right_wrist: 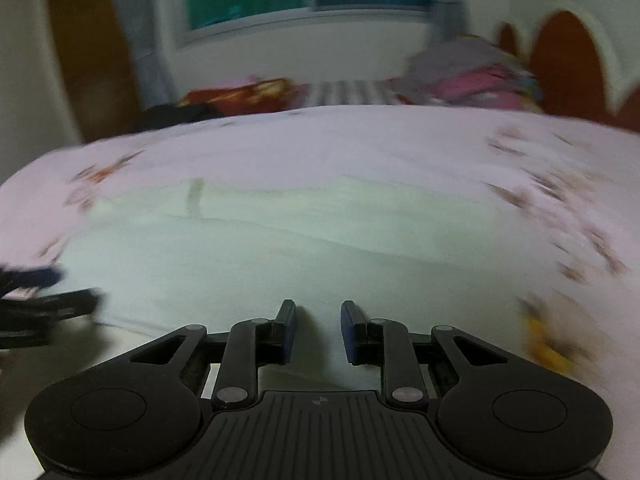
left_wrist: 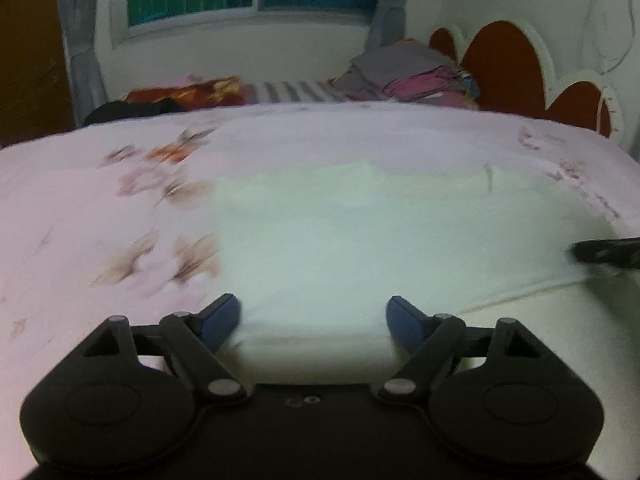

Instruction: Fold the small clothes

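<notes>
A pale green-white garment (left_wrist: 360, 232) lies spread flat on the pink flowered bed sheet (left_wrist: 80, 208); it also shows in the right wrist view (right_wrist: 300, 248). My left gripper (left_wrist: 313, 320) is wide open over the garment's near edge, with nothing between its blue pads. My right gripper (right_wrist: 318, 330) is open with a narrower gap, over the near edge of the same garment, and holds nothing. The right gripper shows at the right edge of the left wrist view (left_wrist: 608, 254). The left gripper shows at the left edge of the right wrist view (right_wrist: 36, 300). Both views are blurred.
A pile of grey and pink clothes (left_wrist: 416, 76) lies at the far right of the bed by a red and white headboard (left_wrist: 504, 68). Red and black clothes (left_wrist: 176, 98) lie at the far left. A yellow item (right_wrist: 548, 344) lies at the near right.
</notes>
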